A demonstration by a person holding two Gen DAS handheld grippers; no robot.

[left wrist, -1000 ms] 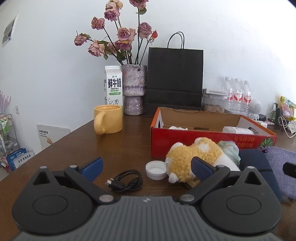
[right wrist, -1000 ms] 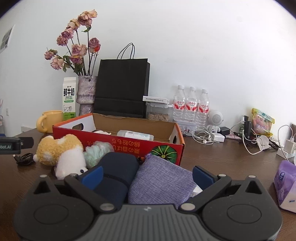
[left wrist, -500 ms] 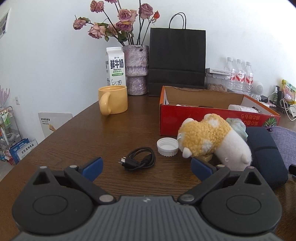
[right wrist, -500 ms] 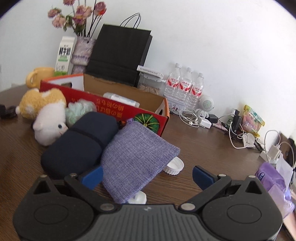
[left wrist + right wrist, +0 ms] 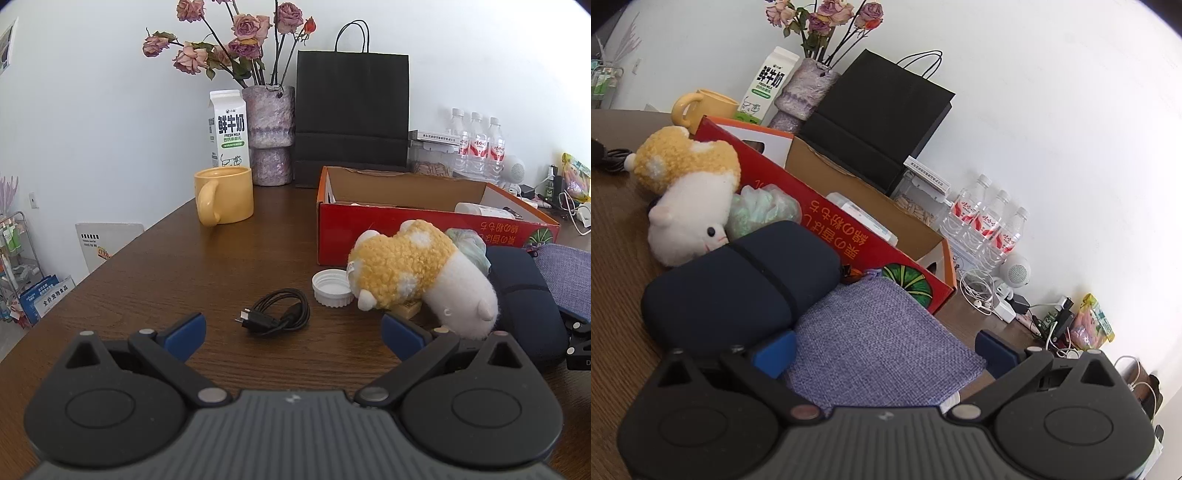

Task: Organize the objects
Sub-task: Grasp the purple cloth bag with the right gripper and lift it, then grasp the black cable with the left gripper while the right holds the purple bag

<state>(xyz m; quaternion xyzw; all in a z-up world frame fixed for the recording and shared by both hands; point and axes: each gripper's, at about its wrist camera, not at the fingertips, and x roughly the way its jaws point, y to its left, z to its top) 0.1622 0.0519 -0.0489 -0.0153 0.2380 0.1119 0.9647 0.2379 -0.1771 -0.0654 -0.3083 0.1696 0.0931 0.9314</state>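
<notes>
My left gripper (image 5: pixel 293 332) is open above the brown table, just short of a coiled black cable (image 5: pixel 276 316). A white lid (image 5: pixel 332 287) and a yellow-and-white plush toy (image 5: pixel 413 271) lie right of the cable, in front of the red cardboard box (image 5: pixel 424 230). My right gripper (image 5: pixel 884 352) is open and tilted, its fingers on either side of a purple fabric pouch (image 5: pixel 882 343). A dark blue case (image 5: pixel 738 288) lies left of the pouch, with the plush toy (image 5: pixel 687 184) and a pale green mesh ball (image 5: pixel 762 210) beyond it, against the red box (image 5: pixel 849 236).
A yellow mug (image 5: pixel 224 195), milk carton (image 5: pixel 228 129), flower vase (image 5: pixel 269 134) and black paper bag (image 5: pixel 352 118) stand at the back by the wall. Water bottles (image 5: pixel 986 221), chargers and white cables (image 5: pixel 990 299) crowd the table's right side. The table's left edge (image 5: pixel 110 258) drops to the floor.
My right gripper has rolled to a tilt and come down closer over the purple pouch. The left gripper has drawn slightly nearer the black cable.
</notes>
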